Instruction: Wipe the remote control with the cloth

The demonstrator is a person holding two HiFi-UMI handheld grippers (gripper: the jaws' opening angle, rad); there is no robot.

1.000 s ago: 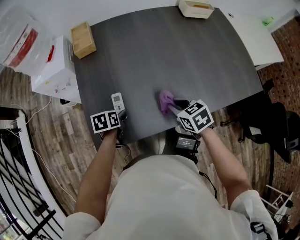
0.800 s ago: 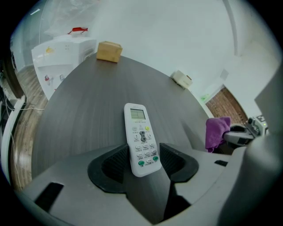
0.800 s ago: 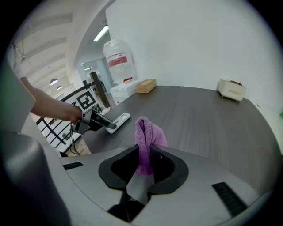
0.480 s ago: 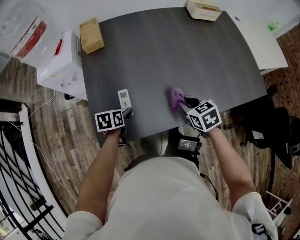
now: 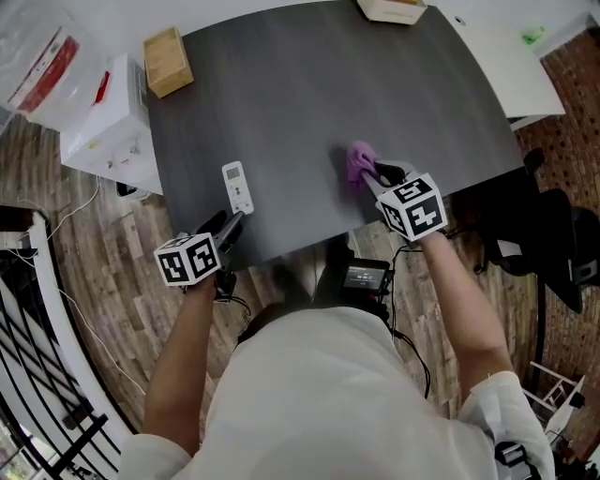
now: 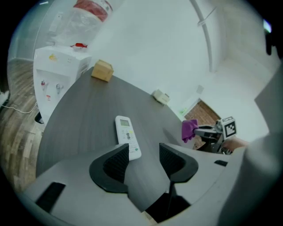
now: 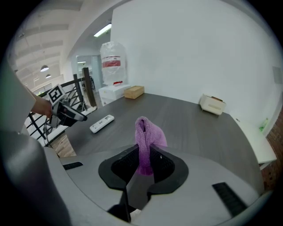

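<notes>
A white remote control (image 5: pixel 237 187) (image 6: pixel 127 135) (image 7: pixel 102 123) lies flat on the dark grey table (image 5: pixel 319 84), near its front left edge. My left gripper (image 5: pixel 229 228) (image 6: pixel 144 160) hovers open just short of the remote, with nothing between its jaws. A purple cloth (image 5: pixel 358 163) (image 7: pixel 147 138) sticks up from my right gripper (image 5: pixel 382 174) (image 7: pixel 145 164), which is shut on it above the table's front right part, well to the right of the remote.
A wooden box (image 5: pixel 168 61) sits at the table's far left corner and a cream tray (image 5: pixel 392 9) at the far edge. A white appliance (image 5: pixel 103 117) and a plastic bag (image 5: pixel 42 66) stand left of the table; a white table (image 5: pixel 511 66) adjoins on the right.
My left gripper has drawn back from the remote and risen, leaving the remote on the table. My right gripper has lifted the purple cloth up and away from me.
</notes>
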